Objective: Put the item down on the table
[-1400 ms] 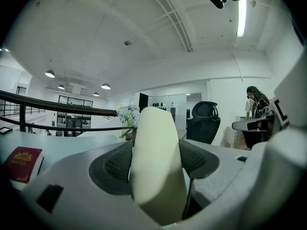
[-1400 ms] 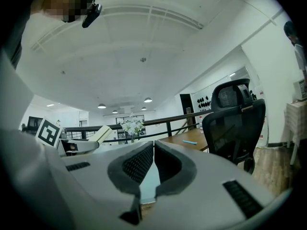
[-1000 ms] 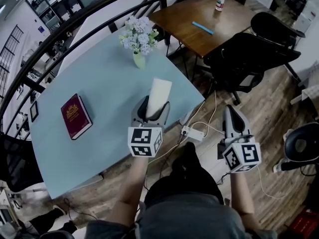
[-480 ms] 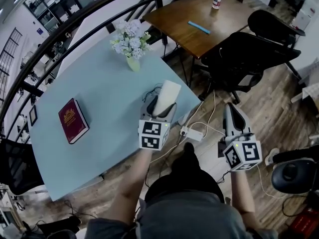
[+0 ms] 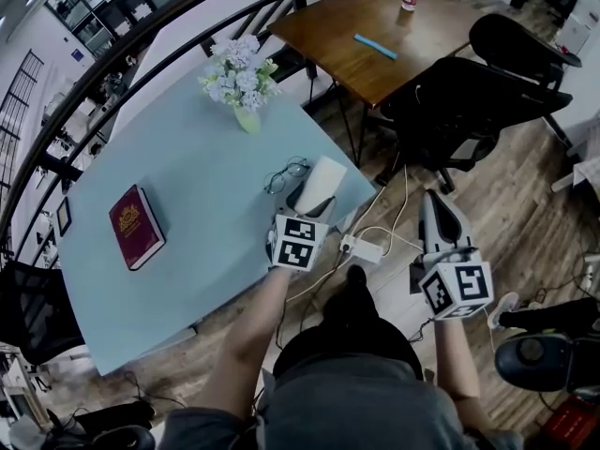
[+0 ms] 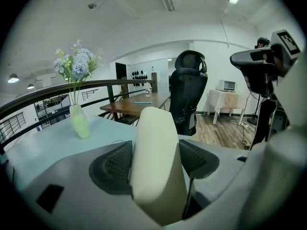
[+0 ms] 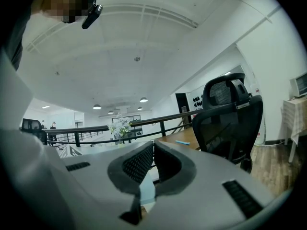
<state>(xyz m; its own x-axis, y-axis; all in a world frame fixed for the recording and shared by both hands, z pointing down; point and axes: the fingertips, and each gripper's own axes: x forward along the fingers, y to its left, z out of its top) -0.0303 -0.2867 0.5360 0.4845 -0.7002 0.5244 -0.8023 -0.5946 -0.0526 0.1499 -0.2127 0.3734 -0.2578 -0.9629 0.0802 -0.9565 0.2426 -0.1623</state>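
My left gripper [image 5: 311, 202] is shut on a cream-white oblong case [image 5: 323, 179], held over the near right corner of the light blue table [image 5: 187, 204]. In the left gripper view the case [image 6: 156, 162] fills the gap between the two dark pads and points toward the table top. A pair of glasses [image 5: 284, 173] lies on the table just left of the case. My right gripper [image 5: 439, 223] hangs shut and empty over the wooden floor, to the right of the table; its pads [image 7: 139, 164] meet at the tips.
A vase of pale flowers [image 5: 239, 82] stands at the table's far side and a dark red book [image 5: 134, 227] lies at its left. A power strip [image 5: 360, 248] with cables lies on the floor. A black office chair [image 5: 469, 101] and a brown table [image 5: 384, 36] stand beyond.
My left gripper has moved right and nearer with the case, toward the table's near right corner. The glasses have come into view beside it. The right gripper has stayed put.
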